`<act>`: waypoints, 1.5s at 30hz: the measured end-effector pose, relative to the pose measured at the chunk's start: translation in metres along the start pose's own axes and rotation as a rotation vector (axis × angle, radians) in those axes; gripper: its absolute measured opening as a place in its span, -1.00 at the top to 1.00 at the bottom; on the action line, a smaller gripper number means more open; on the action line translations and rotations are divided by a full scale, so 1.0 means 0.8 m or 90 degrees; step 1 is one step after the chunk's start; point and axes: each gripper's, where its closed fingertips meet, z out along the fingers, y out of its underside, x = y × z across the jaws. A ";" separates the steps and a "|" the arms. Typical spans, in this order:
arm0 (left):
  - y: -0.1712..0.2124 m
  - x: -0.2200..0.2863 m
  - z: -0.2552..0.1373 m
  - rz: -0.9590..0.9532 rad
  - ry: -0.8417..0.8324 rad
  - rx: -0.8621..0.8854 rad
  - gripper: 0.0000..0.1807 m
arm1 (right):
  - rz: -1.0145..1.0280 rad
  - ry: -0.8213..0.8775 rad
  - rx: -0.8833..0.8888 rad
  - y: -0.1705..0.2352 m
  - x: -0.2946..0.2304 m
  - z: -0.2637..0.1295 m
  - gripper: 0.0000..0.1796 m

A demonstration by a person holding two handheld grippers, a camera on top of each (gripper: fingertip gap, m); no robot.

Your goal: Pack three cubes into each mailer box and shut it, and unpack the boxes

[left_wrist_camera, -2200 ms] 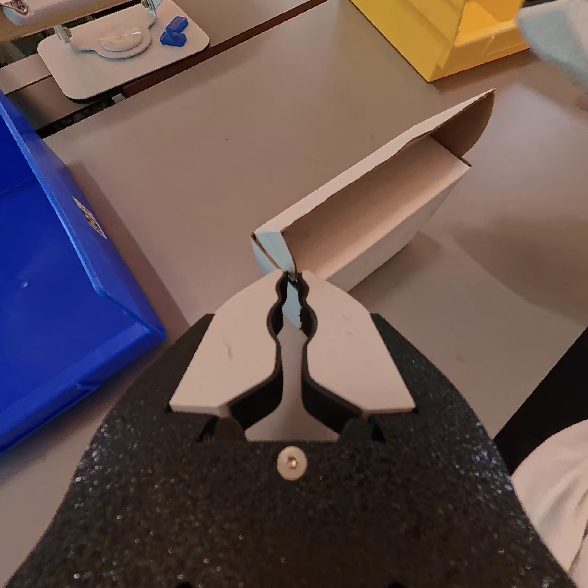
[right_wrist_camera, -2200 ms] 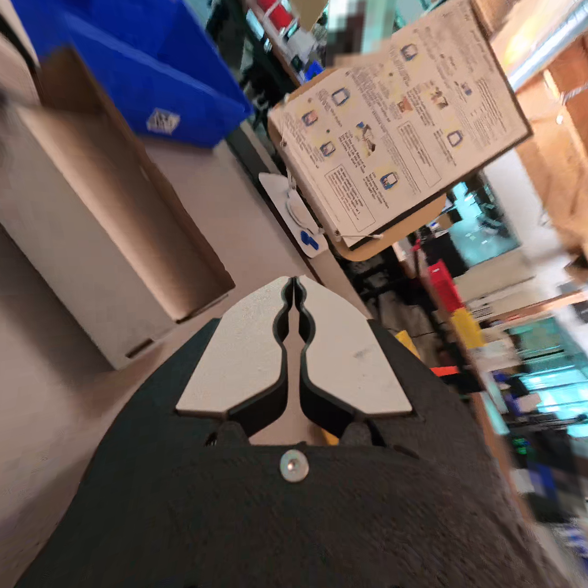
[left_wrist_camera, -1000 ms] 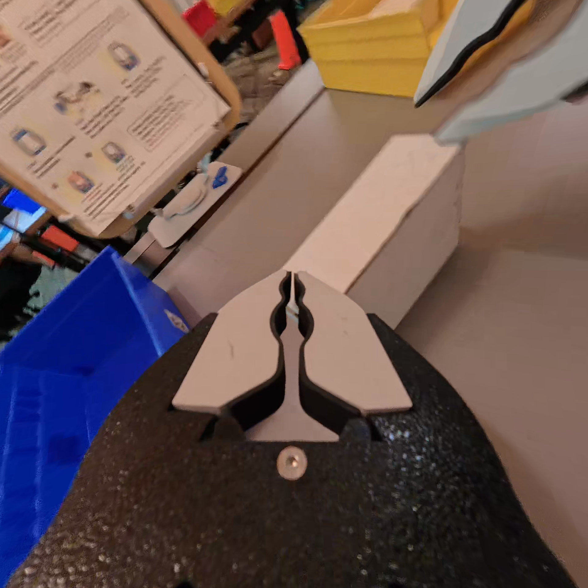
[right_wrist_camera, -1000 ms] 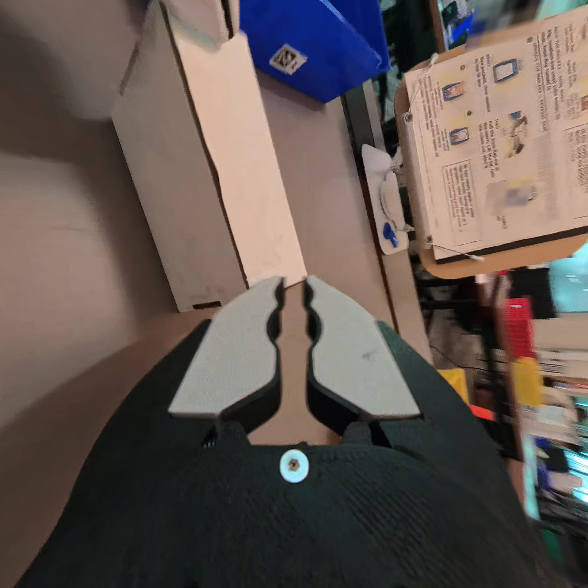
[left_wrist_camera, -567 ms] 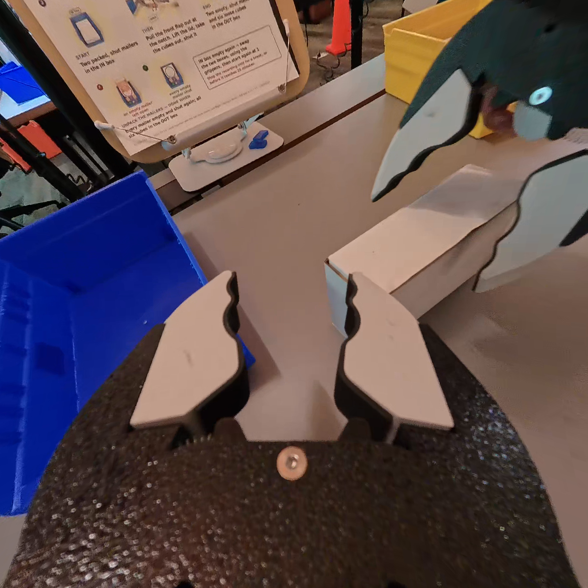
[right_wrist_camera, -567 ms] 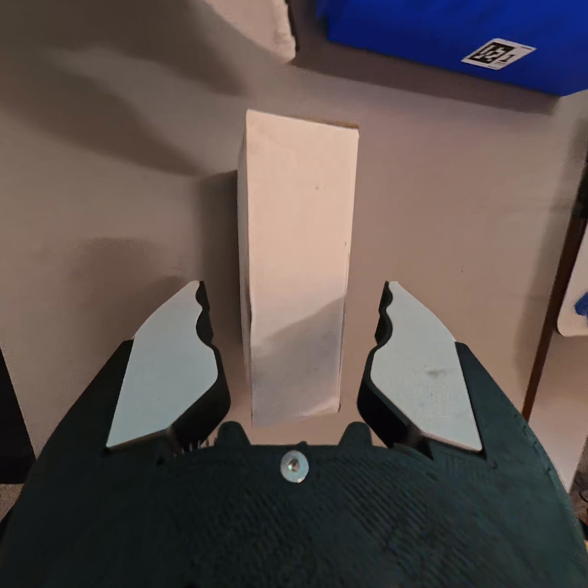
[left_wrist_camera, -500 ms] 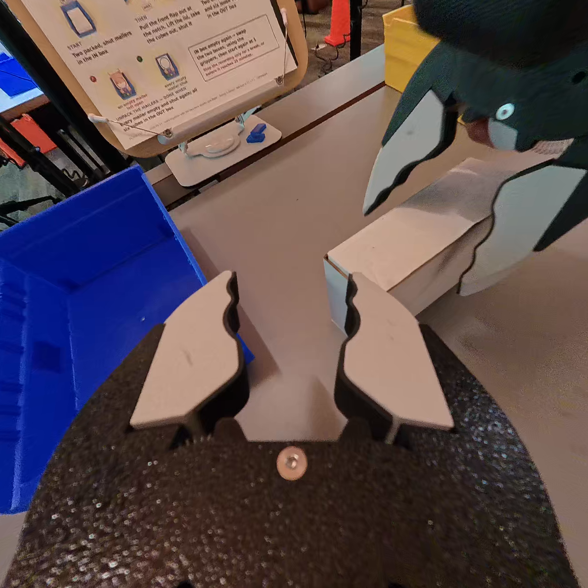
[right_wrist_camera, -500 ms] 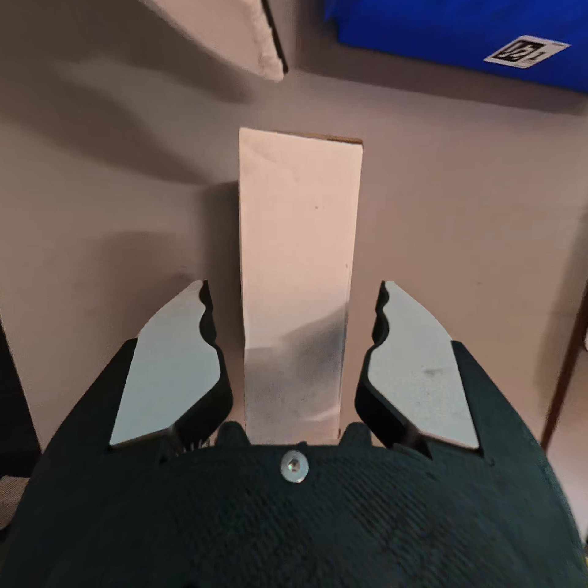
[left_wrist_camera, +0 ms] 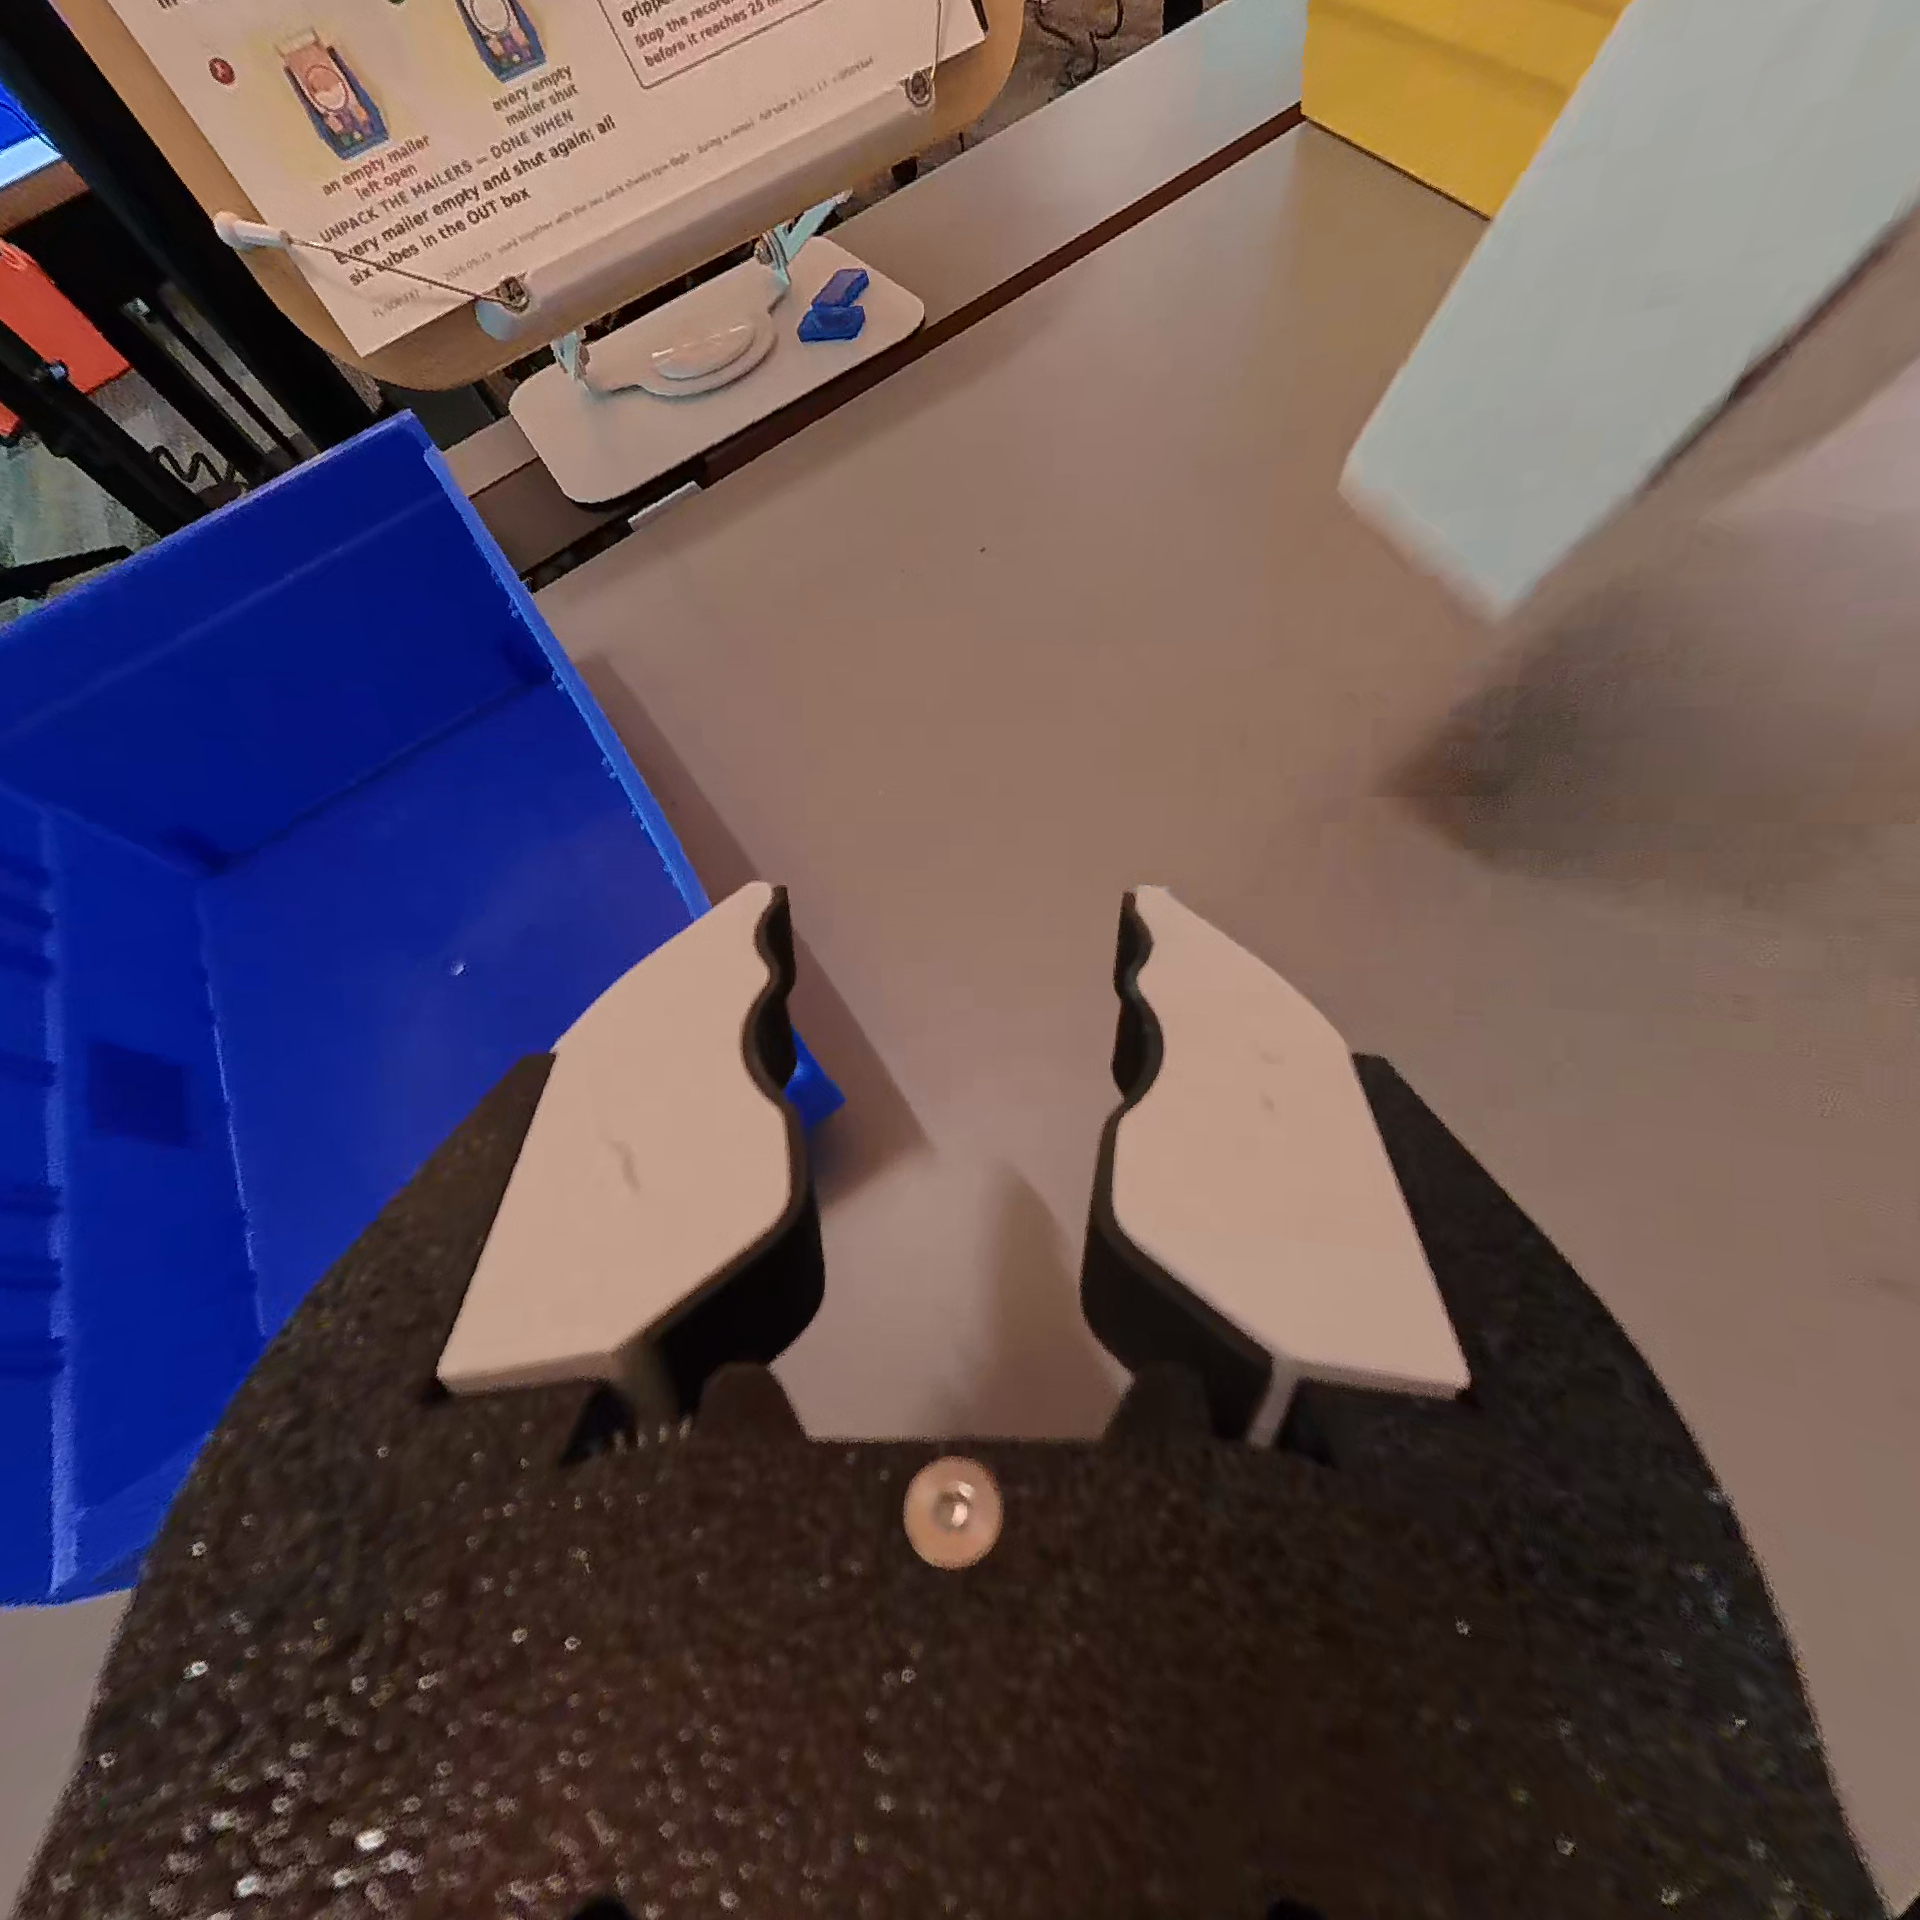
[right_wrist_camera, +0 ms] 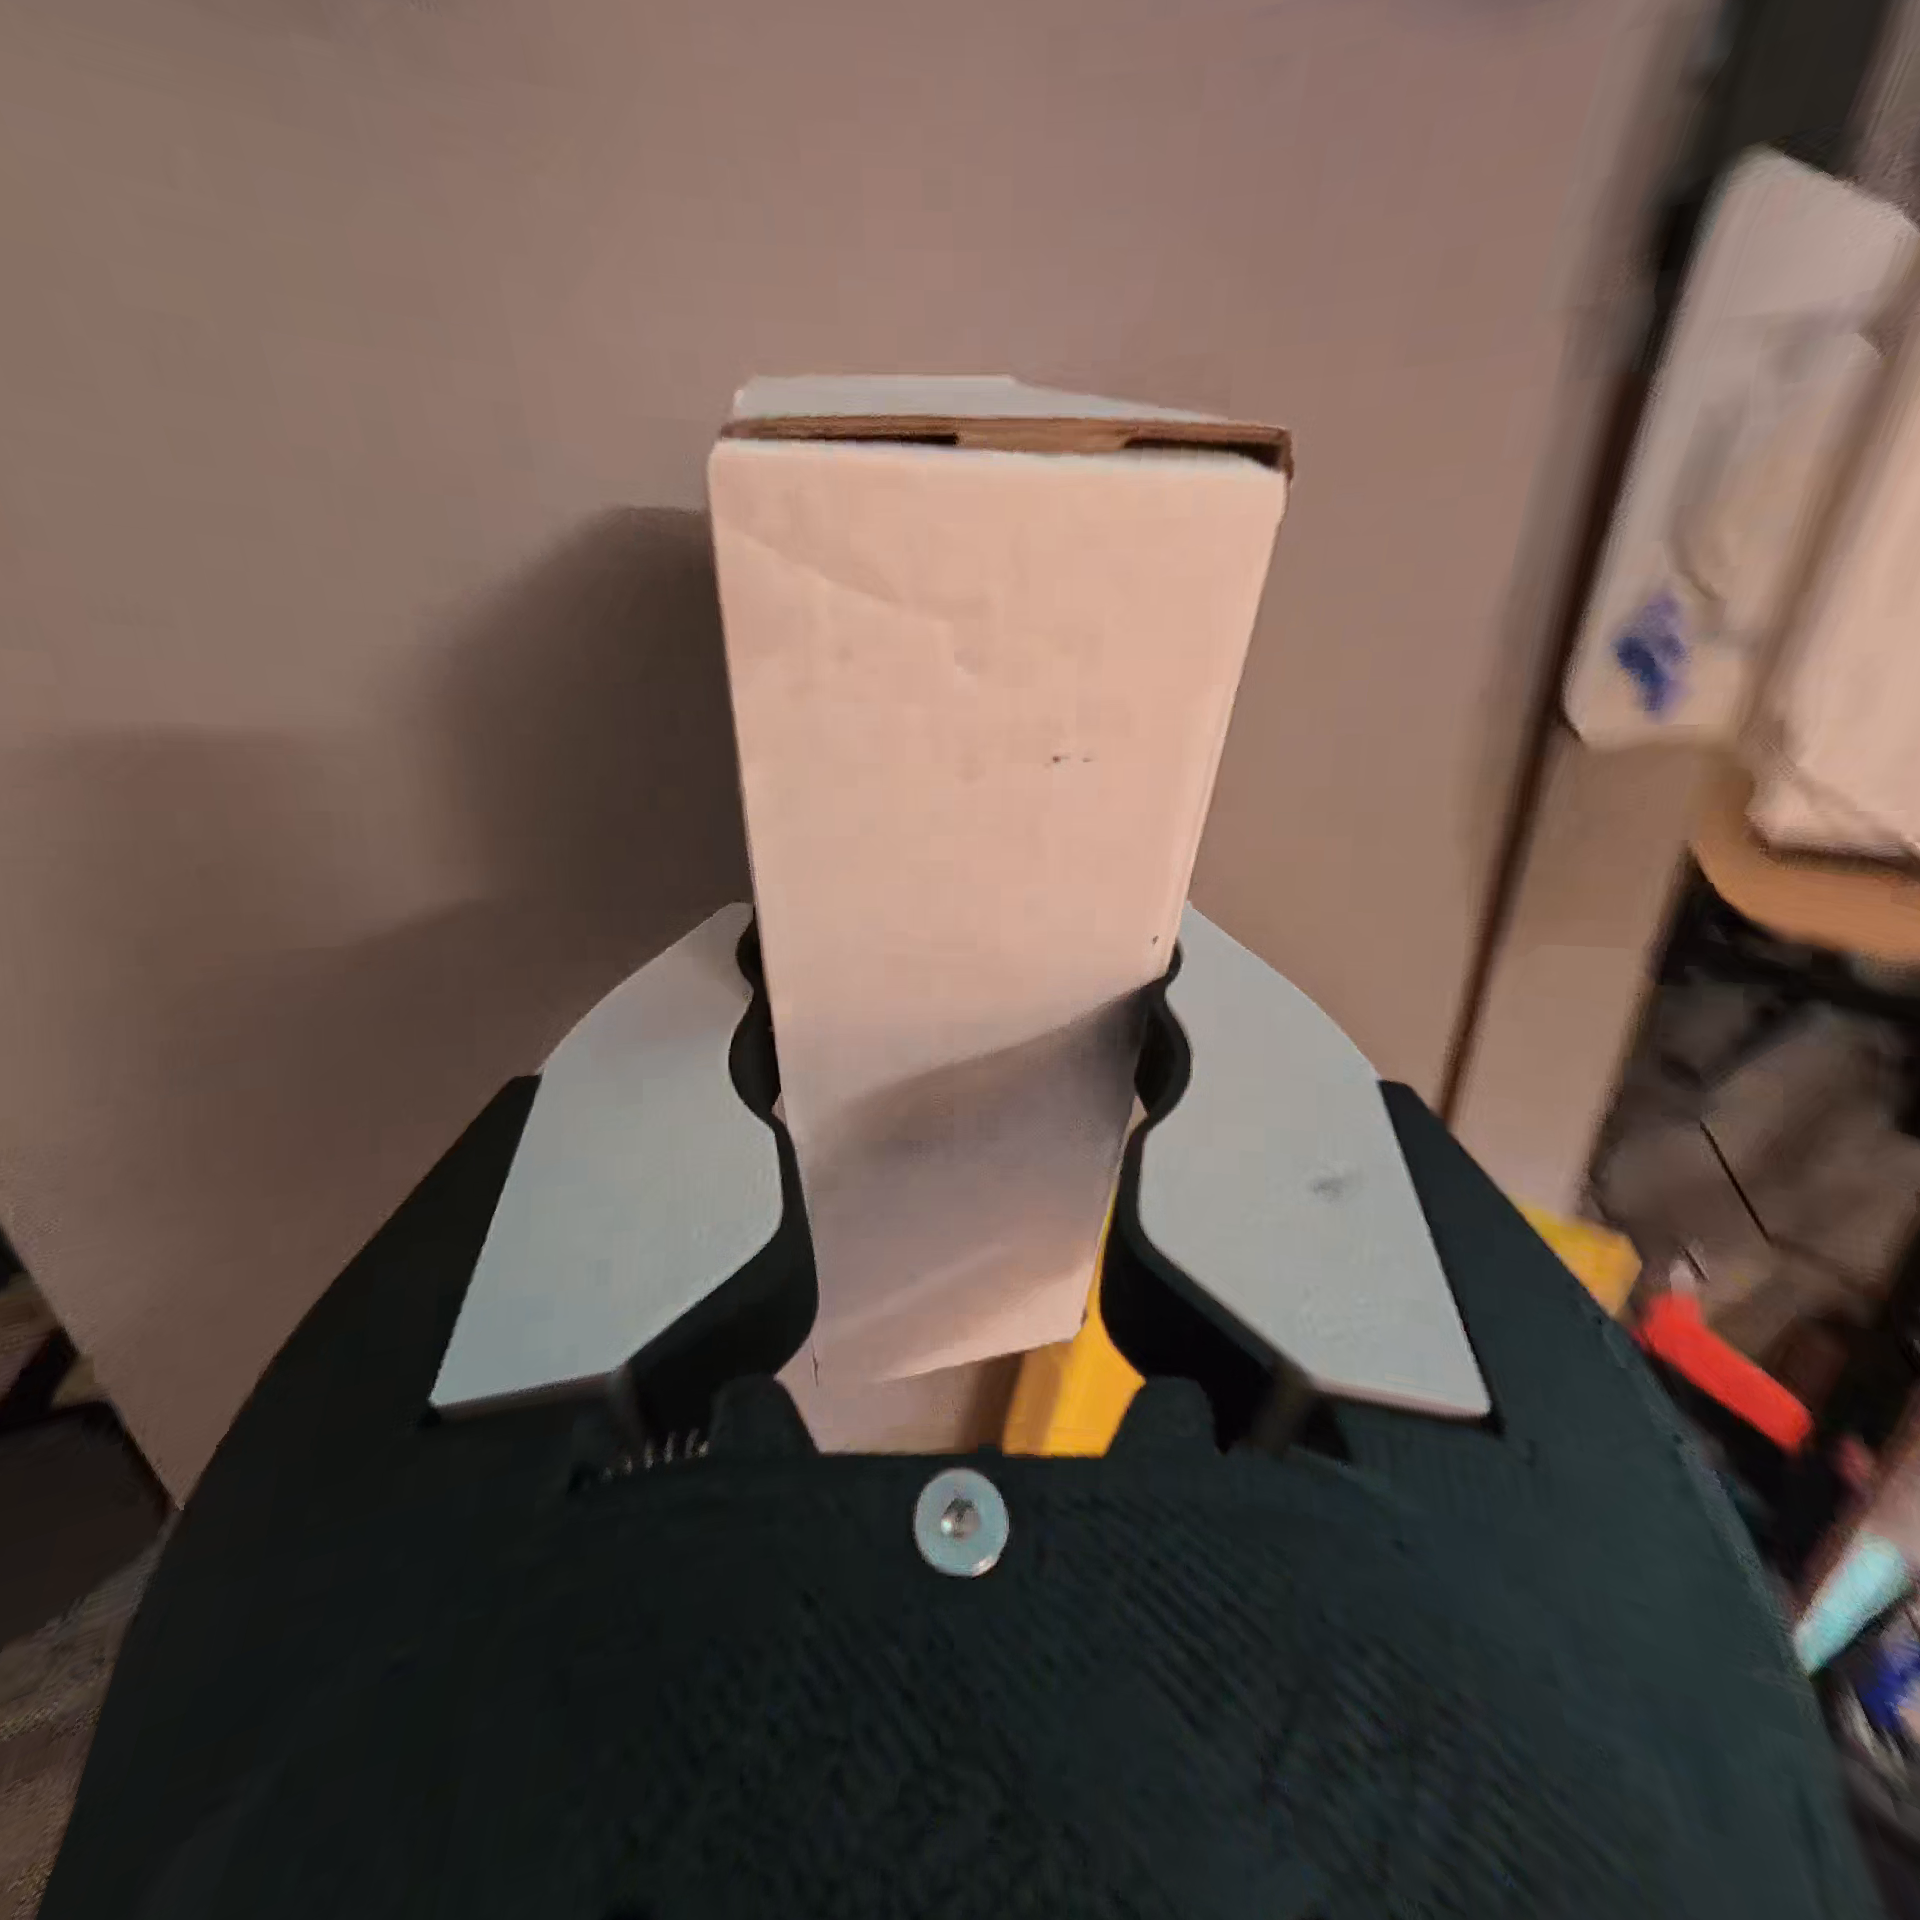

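A shut white mailer box [right_wrist_camera: 987, 790] is clamped between the fingers of my right gripper [right_wrist_camera: 961, 925] and held up off the grey table, its far end pointing away from the camera. In the left wrist view the same box [left_wrist_camera: 1621, 312] hangs blurred in the air at the upper right, above its shadow on the table. My left gripper [left_wrist_camera: 951, 904] is open and empty, low over the table [left_wrist_camera: 1039, 644] beside the blue bin [left_wrist_camera: 312, 883]. No cubes are in view.
The blue bin stands open at the left. A yellow bin [left_wrist_camera: 1423, 94] sits at the table's far right corner, and part of it shows under the box in the right wrist view [right_wrist_camera: 1070, 1392]. An instruction board on a stand [left_wrist_camera: 540, 135] is behind the table's far edge. My right fingertips sit around 20 cm from my left ones.
My right gripper closed on the shut mailer box and lifted it off the table. My left gripper, which let go of the box earlier, stays open and has shifted slightly.
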 end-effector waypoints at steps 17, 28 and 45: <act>0.025 0.017 0.027 0.037 0.009 -0.063 0.38 | 0.198 0.344 -0.252 0.372 0.167 -0.013 0.25; 0.053 0.020 0.044 0.030 0.021 -0.113 0.38 | 0.120 0.408 -0.241 0.401 0.181 0.079 0.25; 0.071 0.047 0.065 0.035 0.058 -0.157 0.38 | 0.174 0.168 -0.134 0.393 0.139 0.093 0.13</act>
